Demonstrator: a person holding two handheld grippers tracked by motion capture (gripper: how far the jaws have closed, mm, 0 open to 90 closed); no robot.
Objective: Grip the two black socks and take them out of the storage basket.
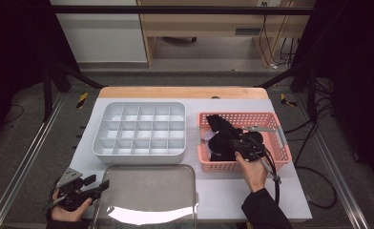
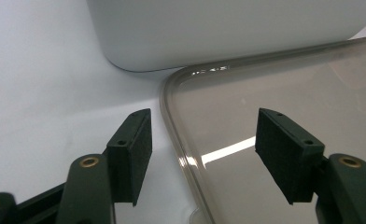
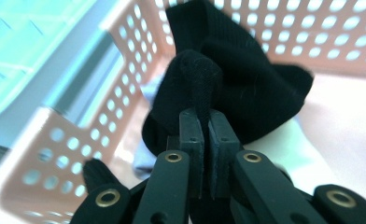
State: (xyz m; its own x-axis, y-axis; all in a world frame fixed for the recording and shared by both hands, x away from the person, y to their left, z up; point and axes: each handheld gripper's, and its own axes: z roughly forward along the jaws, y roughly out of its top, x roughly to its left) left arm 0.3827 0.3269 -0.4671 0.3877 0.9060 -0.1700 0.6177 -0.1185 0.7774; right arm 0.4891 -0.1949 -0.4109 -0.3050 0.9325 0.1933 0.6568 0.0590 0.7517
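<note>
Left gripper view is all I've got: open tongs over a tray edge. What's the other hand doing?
Observer: The right tongs are shut on a black sock, pinching a fold of it.
Operator: Where's that sock?
Observer: Inside the pink basket, right of the white divided organizer, in the high view.
Operator: Anything else in that basket?
Observer: More black fabric, plus something pale beneath it; I cannot tell what.
Operator: And my side?
Observer: The left tongs sit at the metal tray's left edge, holding nothing.
</note>
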